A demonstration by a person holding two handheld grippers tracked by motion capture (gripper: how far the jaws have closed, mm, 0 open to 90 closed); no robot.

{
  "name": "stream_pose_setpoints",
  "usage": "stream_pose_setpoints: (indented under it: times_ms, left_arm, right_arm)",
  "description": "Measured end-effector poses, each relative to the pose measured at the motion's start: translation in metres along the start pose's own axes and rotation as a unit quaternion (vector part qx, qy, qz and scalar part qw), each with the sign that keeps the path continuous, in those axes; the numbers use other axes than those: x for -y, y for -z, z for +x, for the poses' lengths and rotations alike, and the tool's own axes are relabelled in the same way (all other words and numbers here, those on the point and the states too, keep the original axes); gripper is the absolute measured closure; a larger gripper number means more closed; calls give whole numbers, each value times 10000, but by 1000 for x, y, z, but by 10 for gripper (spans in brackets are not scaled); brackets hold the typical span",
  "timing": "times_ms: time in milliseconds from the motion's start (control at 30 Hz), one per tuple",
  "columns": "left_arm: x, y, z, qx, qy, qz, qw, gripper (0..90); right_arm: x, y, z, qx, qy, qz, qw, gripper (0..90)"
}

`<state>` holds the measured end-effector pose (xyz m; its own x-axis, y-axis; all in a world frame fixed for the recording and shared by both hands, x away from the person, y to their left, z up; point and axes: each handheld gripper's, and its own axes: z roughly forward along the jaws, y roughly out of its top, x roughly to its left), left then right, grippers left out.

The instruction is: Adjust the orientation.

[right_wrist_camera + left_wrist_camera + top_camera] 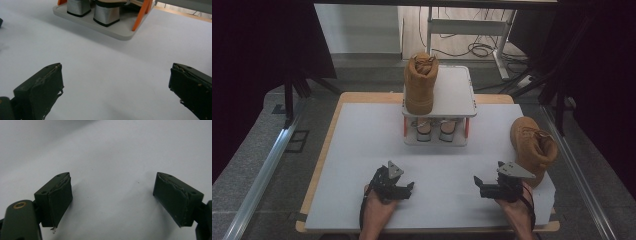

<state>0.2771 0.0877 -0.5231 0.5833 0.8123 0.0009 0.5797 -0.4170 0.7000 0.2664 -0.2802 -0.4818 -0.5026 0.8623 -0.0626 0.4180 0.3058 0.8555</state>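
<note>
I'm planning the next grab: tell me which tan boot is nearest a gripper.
The tan boot on the table, beside the right gripper; the other boot stands on the rack's top shelf.

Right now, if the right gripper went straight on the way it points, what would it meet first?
Probably the lower tray of the small shoe rack: the right gripper, jaws open, faces it across bare white table, with silver-heeled shoes on it. Depth is uncertain.

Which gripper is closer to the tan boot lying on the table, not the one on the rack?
Right. The right gripper sits just beside the loose boot, on its left, open and empty. The left gripper rests across the table, well left of it.
</note>
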Motion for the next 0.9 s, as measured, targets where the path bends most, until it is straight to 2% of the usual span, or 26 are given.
stream_pose_setpoints:
  times_ms: [433, 667, 900]
  left_arm:
    - [0, 0, 0, -4, 2, -7, 10000, 155]
    - [0, 0, 0, -1, 4, -5, 10000, 155]
    - [0, 0, 0, 7, 13, -2, 10000, 155]
  right_arm:
    - [22, 31, -16, 442, -364, -131, 9983, 0]
    - [34, 50, -26, 718, -582, -236, 9954, 0]
    - [42, 62, -41, 1008, -850, -239, 9910, 0]
